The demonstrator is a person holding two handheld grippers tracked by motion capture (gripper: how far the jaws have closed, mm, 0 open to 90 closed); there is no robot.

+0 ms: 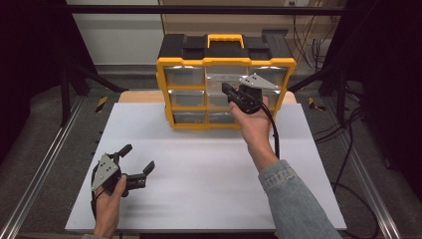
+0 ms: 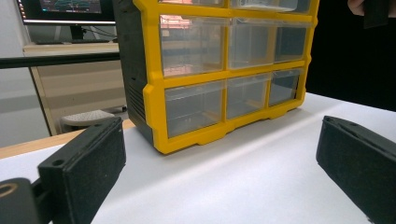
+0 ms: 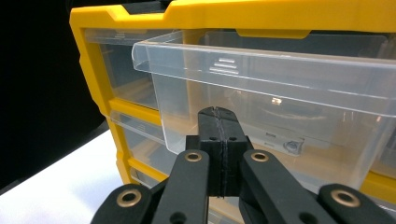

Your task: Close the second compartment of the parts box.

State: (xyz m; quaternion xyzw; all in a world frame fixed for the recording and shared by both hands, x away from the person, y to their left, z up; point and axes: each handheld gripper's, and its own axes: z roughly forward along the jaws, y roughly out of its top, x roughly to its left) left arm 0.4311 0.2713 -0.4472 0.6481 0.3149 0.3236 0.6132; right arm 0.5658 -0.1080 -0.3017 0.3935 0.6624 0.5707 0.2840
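In the high view, the right gripper (image 1: 230, 92) is at the centre, its jaws together in front of the yellow plastic cabinet (image 1: 226, 61); the left gripper (image 1: 137, 158), lower left, stands wide apart over the white table (image 1: 209, 164), holding nothing. In the left gripper view, the cabinet (image 2: 187, 79) is upper centre, well apart. In the right gripper view, the closed black tips (image 3: 218, 120) are just before a clear, smooth drawer (image 3: 280, 88), pulled partly out.

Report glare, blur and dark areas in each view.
High view: even light on the white table, both side edges dark. Left gripper view: the near jaws soft, the yellow drawer cabinet sharper, pale glare on its clear drawer fronts. Right gripper view: reflections on the pulled-out clear drawer, left side black.
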